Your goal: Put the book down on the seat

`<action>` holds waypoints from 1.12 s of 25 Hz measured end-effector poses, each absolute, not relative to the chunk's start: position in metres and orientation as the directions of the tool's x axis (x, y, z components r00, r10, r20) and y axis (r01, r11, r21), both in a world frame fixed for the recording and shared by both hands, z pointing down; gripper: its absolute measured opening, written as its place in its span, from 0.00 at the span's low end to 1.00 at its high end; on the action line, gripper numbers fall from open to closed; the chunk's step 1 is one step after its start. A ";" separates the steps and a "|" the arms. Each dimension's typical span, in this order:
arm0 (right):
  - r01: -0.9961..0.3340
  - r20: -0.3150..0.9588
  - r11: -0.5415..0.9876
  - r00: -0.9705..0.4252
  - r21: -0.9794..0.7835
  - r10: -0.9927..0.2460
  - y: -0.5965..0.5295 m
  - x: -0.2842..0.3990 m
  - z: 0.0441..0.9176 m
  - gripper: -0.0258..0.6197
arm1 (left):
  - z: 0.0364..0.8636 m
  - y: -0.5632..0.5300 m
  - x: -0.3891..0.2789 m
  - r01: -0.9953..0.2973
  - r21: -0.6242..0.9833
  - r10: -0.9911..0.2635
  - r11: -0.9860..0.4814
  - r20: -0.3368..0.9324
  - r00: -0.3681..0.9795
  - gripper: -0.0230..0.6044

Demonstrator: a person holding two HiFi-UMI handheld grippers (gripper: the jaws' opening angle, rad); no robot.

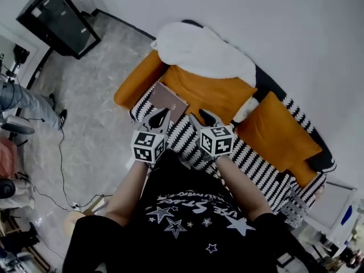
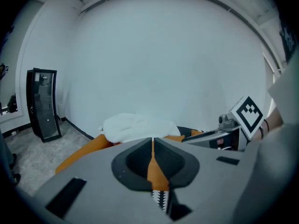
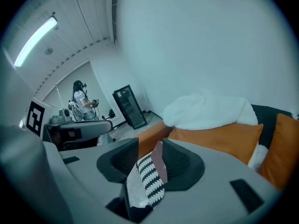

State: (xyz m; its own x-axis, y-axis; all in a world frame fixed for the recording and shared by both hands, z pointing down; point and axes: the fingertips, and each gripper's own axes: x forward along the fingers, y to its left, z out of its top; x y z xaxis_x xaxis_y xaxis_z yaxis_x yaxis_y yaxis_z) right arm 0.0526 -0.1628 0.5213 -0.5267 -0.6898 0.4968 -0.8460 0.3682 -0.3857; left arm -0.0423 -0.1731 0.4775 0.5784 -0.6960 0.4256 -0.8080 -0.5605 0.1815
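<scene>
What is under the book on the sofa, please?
The book lies on the striped seat. The patch of seat directly beneath it is covered and cannot be seen.

Left hand-held gripper (image 1: 160, 117) jaws together; right hand-held gripper (image 1: 207, 118) jaws apart.

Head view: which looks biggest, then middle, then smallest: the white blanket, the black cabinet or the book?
1. white blanket: looks biggest.
2. black cabinet: a bit smaller here, but it stands farther from the camera, so its real size is unsure.
3. book: clearly smallest.
</scene>
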 end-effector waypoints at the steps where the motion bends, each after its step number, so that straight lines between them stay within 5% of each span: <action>1: -0.838 0.485 0.379 -0.539 -0.393 -0.689 -0.156 0.056 0.515 0.29 | 0.472 -0.167 -0.038 -0.807 0.178 -0.701 -0.563 0.415 0.580 0.07; 8: -0.793 0.426 0.500 -0.609 -0.348 -0.669 -0.109 0.073 0.485 0.13 | 0.452 -0.116 -0.025 -0.828 0.120 -0.741 -0.547 0.391 0.546 0.07; 28: -0.771 0.409 0.444 -0.625 -0.456 -0.665 -0.046 0.092 0.490 0.11 | 0.436 -0.060 -0.012 -0.832 0.138 -0.737 -0.538 0.401 0.544 0.07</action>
State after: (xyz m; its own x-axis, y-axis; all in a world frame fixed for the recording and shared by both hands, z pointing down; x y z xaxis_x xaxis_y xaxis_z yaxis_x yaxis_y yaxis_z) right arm 0.0916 -0.0463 0.4902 -0.6247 -0.6649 0.4094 -0.7714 0.4440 -0.4559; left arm -0.0123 -0.0602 0.4364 0.5436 -0.7373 0.4012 -0.8316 -0.5378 0.1384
